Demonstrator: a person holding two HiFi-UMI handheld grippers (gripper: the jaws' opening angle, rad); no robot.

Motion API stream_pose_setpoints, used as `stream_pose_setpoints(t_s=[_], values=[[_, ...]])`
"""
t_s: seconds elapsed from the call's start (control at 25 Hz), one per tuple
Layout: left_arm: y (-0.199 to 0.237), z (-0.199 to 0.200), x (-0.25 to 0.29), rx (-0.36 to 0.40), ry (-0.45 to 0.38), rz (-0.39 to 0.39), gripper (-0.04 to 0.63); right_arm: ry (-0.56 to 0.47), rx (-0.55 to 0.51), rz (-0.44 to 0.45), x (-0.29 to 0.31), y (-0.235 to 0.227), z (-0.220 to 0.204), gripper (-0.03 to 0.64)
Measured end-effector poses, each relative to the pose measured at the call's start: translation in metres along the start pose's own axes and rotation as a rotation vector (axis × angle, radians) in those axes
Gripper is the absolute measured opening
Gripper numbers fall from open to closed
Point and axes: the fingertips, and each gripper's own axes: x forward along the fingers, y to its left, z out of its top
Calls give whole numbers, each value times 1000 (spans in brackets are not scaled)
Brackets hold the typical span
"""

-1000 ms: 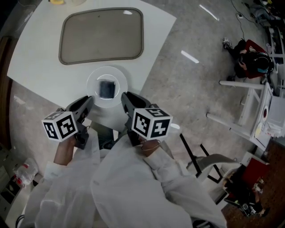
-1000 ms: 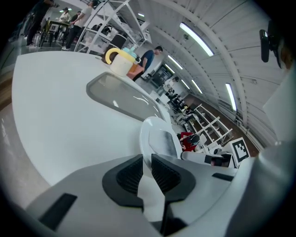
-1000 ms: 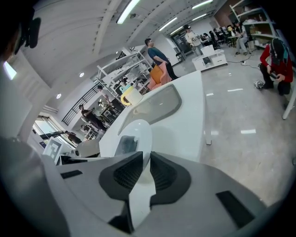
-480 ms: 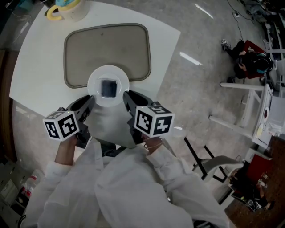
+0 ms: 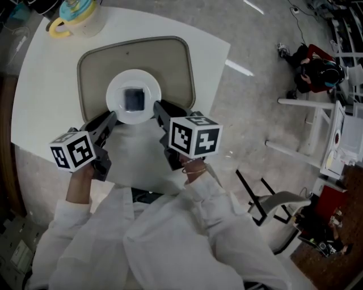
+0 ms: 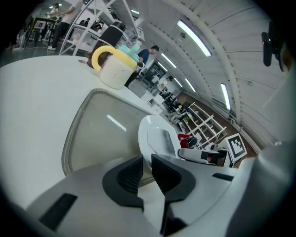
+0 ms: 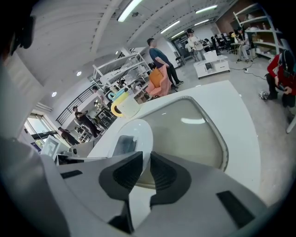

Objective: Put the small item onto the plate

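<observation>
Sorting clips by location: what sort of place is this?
Probably a large lab or workshop hall: white metal racks, long ceiling strip lights, and people standing among workstations in the background.

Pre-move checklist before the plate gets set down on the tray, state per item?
1. Left gripper clamped on the plate rim: ok.
2. Right gripper clamped on the opposite rim: ok.
3. Small item sits mid-plate: ok.
4. Plate is over the tray: ok.
5. Plate already touching the tray: cannot tell.
6. Mug stands off the tray: ok.
</observation>
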Motion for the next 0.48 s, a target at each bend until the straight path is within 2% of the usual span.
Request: stream_pose_setpoints(t_s=[0.32, 0.48], values=[[10, 21, 17, 32, 30, 22, 60, 40, -7, -35, 23, -11, 16, 58], [14, 28, 23, 29, 35, 28, 60, 38, 21, -44, 29, -13, 21, 60]])
